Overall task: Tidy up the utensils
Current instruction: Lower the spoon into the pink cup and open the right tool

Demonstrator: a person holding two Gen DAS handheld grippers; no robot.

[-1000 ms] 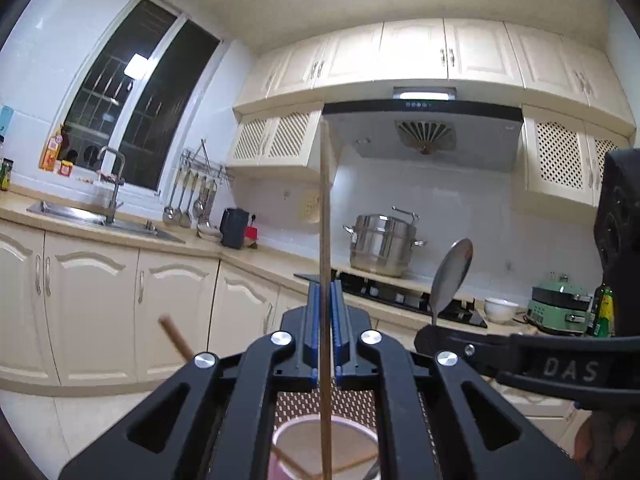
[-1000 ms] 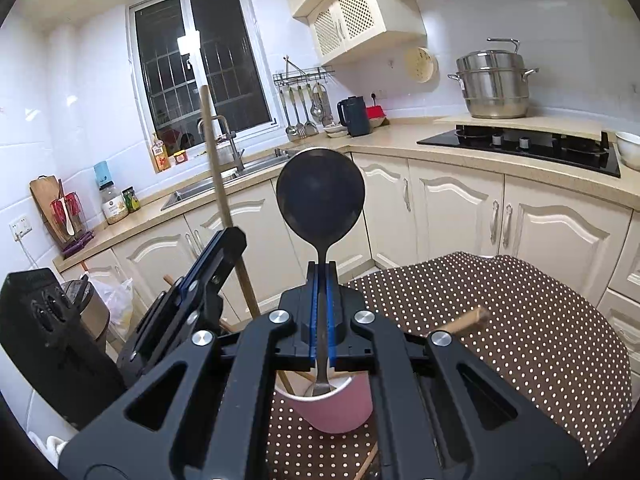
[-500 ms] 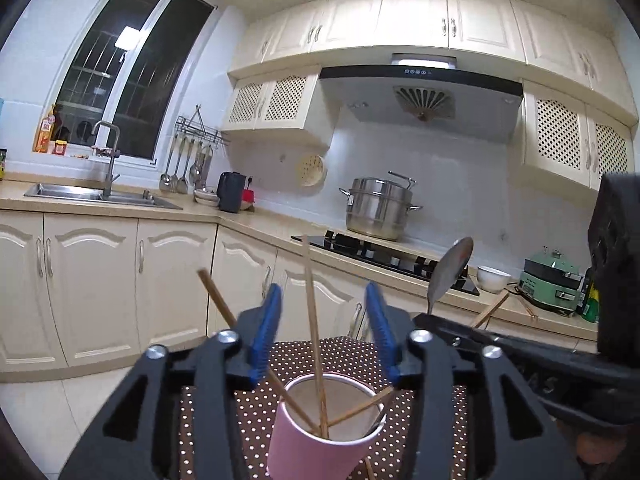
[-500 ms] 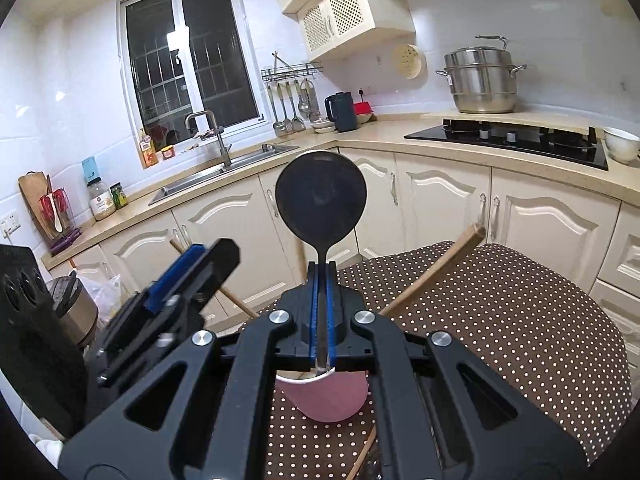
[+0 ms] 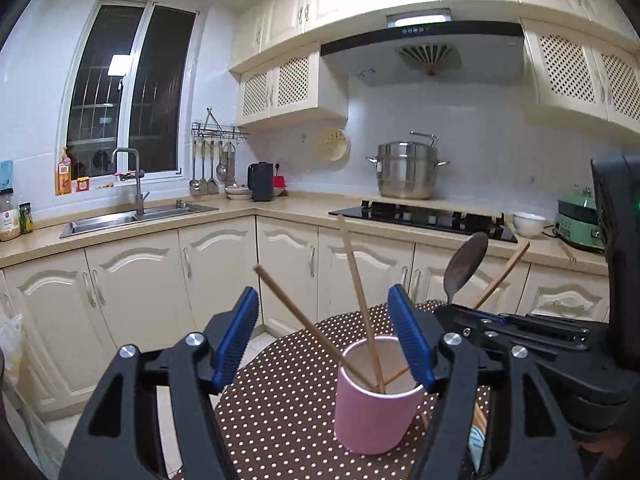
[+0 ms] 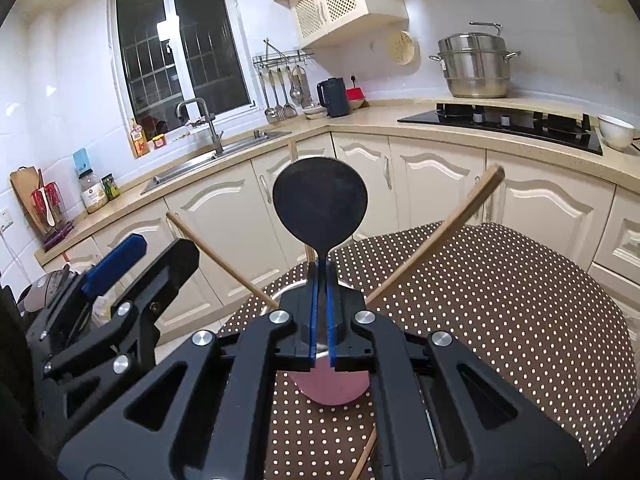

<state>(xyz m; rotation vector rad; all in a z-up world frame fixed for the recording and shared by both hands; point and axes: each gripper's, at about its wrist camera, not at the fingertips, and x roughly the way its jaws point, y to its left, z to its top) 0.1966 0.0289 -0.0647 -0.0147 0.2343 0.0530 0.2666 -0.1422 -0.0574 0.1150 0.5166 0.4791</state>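
L tongs (image 5: 322,336) opening, nothing between pads, chopstick (image 5: 360,292) let go into cup | R tongs (image 6: 320,316) clamped on spoon (image 6: 320,206) stem, bowl up, poised above cup to drop in | pink cup (image 5: 376,396) on dotted table (image 5: 280,400): three chopsticks leaning inside

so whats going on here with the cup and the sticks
A person is sorting utensils into a pink cup on a dotted tablecloth, with a handheld tool in each hand. The left tool is opening, its pads clear of the chopsticks that stand loose in the cup. The right tool is shut on the handle of a dark spoon, bowl end up, just above the cup. Another chopstick lies on the cloth beside the cup.
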